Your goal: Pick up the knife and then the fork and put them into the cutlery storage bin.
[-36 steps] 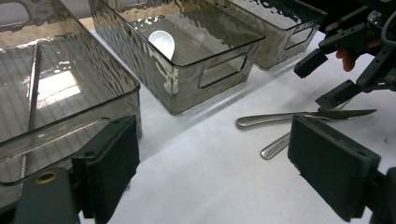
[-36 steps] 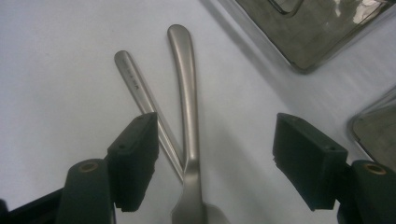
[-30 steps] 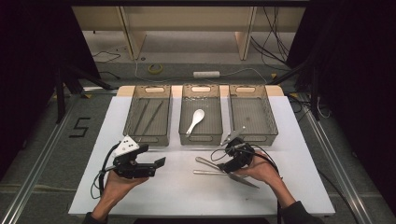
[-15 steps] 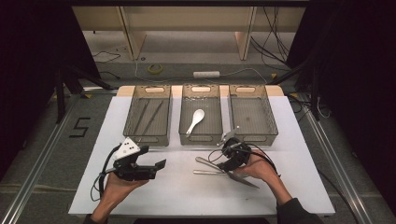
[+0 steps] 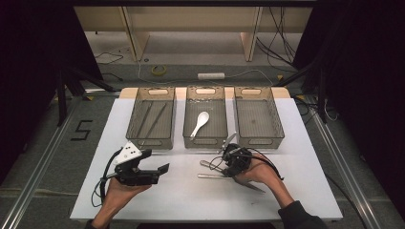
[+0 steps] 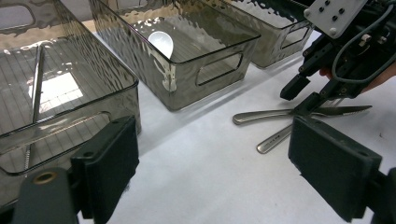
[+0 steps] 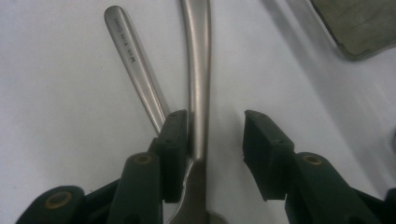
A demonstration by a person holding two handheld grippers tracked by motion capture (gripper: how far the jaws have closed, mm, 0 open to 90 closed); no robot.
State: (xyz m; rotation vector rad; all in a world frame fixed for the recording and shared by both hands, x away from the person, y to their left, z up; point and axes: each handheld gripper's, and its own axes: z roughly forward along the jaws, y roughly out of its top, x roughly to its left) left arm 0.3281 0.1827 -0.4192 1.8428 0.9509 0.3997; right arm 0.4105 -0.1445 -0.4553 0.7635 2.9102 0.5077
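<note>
The knife [image 7: 198, 93], a plain silver piece with a smooth rounded handle and a serrated blade, lay flat on the white table [image 5: 181, 200] in front of the middle bin [image 5: 206, 125], its long axis running roughly across the table with the handle end toward our left and the blade toward our right. A second handle [image 7: 133, 60] lay crossed under it at a slight angle. Our right gripper [image 7: 215, 135] straddled the knife, its jaws just closing, one pad touching the handle and the other apart, while our left gripper [image 6: 215, 172] hung nearby, spread wide on nothing.
</note>
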